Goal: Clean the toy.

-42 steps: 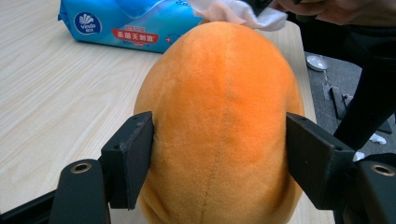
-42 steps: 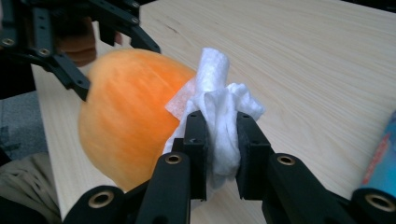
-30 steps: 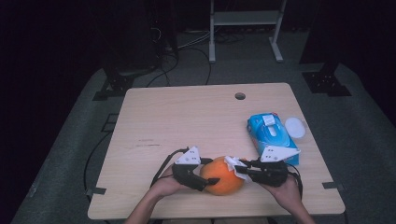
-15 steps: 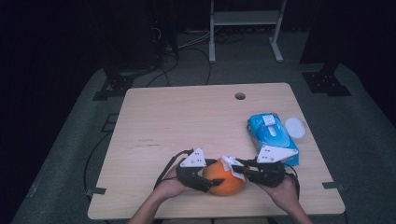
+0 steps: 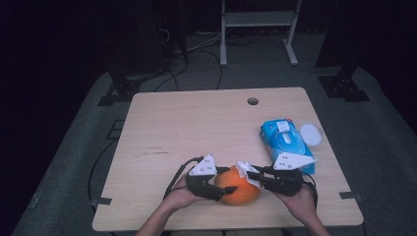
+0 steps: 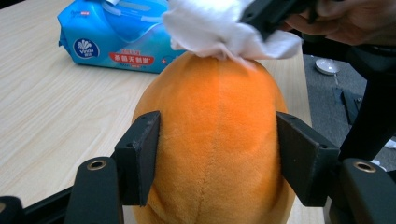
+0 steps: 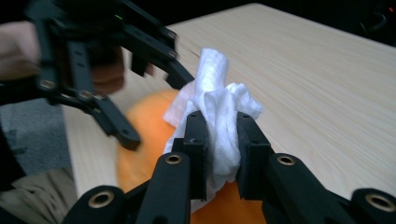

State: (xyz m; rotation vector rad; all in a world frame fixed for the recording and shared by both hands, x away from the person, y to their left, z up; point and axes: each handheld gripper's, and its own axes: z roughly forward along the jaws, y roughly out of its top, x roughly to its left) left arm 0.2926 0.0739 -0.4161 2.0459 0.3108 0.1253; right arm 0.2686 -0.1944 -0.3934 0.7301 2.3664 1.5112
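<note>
Orange plush fruit [image 5: 238,187] on the table [image 5: 196,128], near its front edge, beside the blue wipes pack [image 5: 284,140]. Left gripper [image 6: 217,154] jaws just closing, pressed against both sides of the fruit. Right gripper [image 7: 218,140] jaws pinching a white wipe [image 7: 212,102], touching the top of the fruit.

The left gripper [image 6: 217,156] had just been closing on the orange plush [image 6: 215,140]; a white wipe [image 6: 219,30] touched its far end.
</note>
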